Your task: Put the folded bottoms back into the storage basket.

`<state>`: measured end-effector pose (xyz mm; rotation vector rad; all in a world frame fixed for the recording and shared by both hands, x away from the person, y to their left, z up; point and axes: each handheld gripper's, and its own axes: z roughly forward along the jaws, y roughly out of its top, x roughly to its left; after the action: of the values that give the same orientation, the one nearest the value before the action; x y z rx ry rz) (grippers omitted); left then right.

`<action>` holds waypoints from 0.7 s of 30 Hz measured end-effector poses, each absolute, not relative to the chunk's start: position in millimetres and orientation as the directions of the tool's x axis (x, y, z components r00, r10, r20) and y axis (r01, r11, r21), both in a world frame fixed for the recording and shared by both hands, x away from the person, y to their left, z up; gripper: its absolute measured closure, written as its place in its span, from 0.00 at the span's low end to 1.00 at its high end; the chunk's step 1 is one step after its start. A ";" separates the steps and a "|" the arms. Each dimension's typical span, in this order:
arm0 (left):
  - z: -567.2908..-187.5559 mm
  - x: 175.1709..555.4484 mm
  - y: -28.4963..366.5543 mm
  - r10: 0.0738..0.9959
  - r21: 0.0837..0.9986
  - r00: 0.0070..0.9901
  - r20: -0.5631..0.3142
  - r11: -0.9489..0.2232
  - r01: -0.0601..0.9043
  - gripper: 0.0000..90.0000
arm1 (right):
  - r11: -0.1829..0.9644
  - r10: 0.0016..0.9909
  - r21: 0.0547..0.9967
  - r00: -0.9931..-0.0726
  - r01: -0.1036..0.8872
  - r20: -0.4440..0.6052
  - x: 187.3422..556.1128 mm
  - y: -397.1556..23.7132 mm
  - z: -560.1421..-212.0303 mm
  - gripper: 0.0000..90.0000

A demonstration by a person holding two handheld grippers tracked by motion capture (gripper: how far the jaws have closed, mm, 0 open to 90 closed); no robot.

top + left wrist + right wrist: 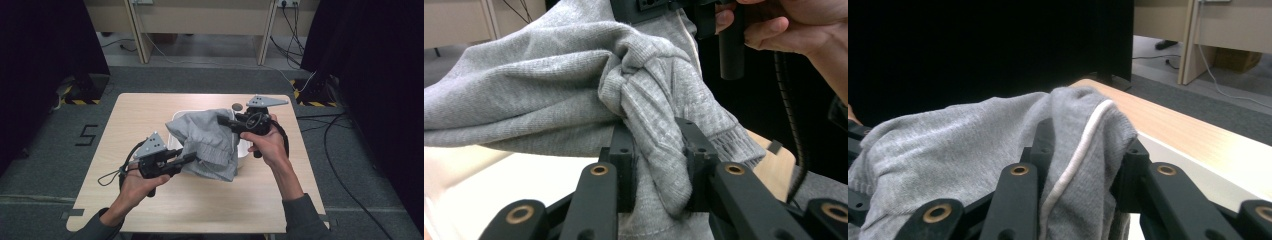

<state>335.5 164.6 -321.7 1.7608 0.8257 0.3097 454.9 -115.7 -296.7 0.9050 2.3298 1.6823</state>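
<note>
Above the middle of the table (150, 200), a grey garment (210, 142) hangs between both grippers over a white bin (243, 149). If either bunched fold slips free, the cloth could drop unevenly and snag on the bin's rim. The left gripper (189, 158) is clamped on a gathered fold near the front edge, and the right gripper (222, 120) pinches a seamed edge toward the far edge.
</note>
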 end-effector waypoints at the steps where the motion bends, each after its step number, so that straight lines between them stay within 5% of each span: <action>1: -321.1 337.9 163.7 0.668 0.915 0.719 -0.191 -0.143 0.377 0.80 | 0.203 0.539 0.896 -0.809 0.394 0.233 457.7 -115.8 -295.8 0.78; 21: -331.6 383.1 158.6 0.699 0.895 0.675 -0.234 -0.117 0.431 0.80 | 0.222 0.587 0.877 -0.777 0.427 0.229 505.2 -111.9 -302.7 0.78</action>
<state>383.1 158.6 -331.6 1.7501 0.9106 0.2935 505.2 -111.9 -302.7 0.9765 2.3339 1.5957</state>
